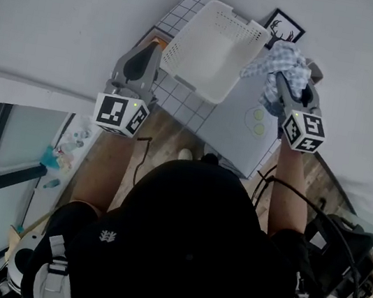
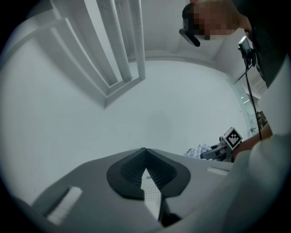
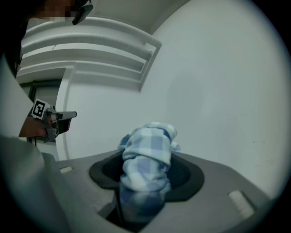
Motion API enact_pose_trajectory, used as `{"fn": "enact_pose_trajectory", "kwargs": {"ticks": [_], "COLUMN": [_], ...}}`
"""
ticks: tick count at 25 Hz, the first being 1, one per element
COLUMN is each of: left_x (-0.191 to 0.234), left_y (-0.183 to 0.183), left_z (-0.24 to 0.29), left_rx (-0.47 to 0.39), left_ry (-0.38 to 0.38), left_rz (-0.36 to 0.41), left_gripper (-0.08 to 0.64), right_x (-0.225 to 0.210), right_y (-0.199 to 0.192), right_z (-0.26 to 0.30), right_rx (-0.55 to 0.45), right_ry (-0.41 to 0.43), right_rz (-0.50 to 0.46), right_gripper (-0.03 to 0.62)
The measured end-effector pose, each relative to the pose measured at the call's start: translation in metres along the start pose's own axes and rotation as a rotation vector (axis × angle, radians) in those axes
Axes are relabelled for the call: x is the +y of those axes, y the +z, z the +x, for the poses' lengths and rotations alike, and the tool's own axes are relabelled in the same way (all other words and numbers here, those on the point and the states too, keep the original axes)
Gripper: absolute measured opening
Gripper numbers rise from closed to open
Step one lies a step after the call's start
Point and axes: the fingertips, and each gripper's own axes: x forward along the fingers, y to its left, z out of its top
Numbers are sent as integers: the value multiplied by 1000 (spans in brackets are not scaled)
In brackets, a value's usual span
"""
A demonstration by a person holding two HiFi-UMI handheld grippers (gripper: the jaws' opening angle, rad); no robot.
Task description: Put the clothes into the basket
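Blue-checked cloth clamped in the right gripper at upper right, held beside the white laundry basket presumably for dropping in; left gripper closed, empty.

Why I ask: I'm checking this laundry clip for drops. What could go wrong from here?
The checked cloth, bunched in the right gripper's jaws, appears to hang beside the white basket, not over it; letting go now would likely miss. Its loose folds could also snag on the rim and drape outside. The left gripper, shut and empty, is not placed to help.
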Motion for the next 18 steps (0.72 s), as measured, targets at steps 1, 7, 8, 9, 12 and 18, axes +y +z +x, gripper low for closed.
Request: {"fn": "enact_pose_trajectory", "kwargs": {"ticks": [1, 7, 8, 9, 12, 18], "left_x": [3, 22, 25, 28, 34, 53], "left_y": [2, 7, 7, 8, 10, 11], "left_z": [-2, -13, -15, -16, -21, -40], "left_rx": [-6, -24, -29, -32, -38, -41], "left_ry": [12, 60, 67, 74, 94, 170], "left_rz": [1, -2, -9, -14, -12, 5], "left_gripper": [5, 5, 5, 5, 5, 5], "right_x": [1, 16, 18, 21, 30, 49], "right_y": [3, 20, 21, 23, 25, 25], "right_z": [3, 25, 29, 33, 47, 72], "right_rx": [-5, -29, -31, -31, -28, -22], "right_ry": [5, 44, 50, 57, 85, 149], "right_rz": [-4, -21, -29, -40, -52, -43], "right_gripper": [241, 241, 241, 241, 241, 241]}}
